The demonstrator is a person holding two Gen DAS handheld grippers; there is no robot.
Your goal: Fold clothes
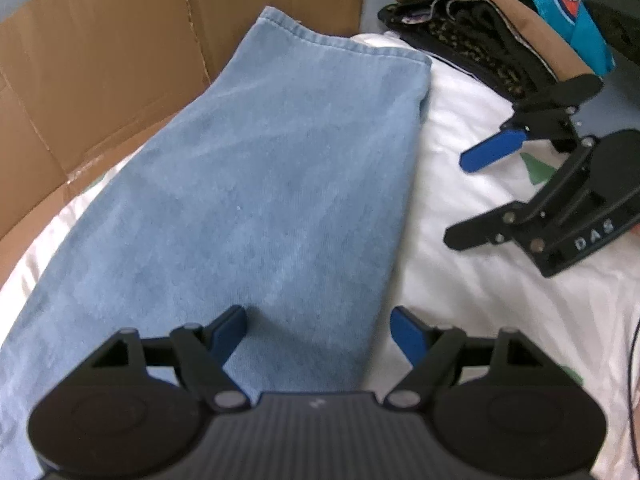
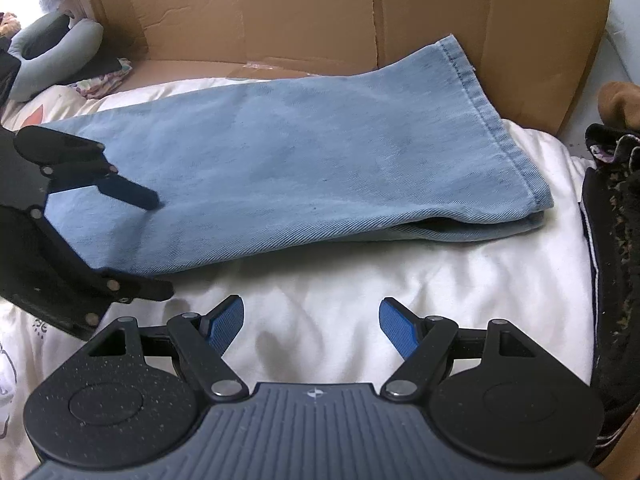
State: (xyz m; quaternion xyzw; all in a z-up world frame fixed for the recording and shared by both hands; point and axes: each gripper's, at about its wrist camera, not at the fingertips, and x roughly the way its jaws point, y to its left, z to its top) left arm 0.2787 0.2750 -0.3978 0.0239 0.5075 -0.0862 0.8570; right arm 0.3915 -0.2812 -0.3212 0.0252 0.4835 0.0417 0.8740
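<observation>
White bed sheet [image 2: 320,304], cardboard [image 2: 440,8] behind, jeans [image 2: 300,168] stretched across from nine to three o'clock.
Left gripper [image 1: 318,334] over the near denim edge, fingers wide, empty; right gripper [image 2: 311,326] over bare sheet, wide too. Best to pinch both layers at the edge together.

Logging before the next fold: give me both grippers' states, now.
Left gripper: open, holding nothing, poised over the near edge of the light blue jeans.
Right gripper: open, holding nothing, over the white bedding beside the jeans.
</observation>
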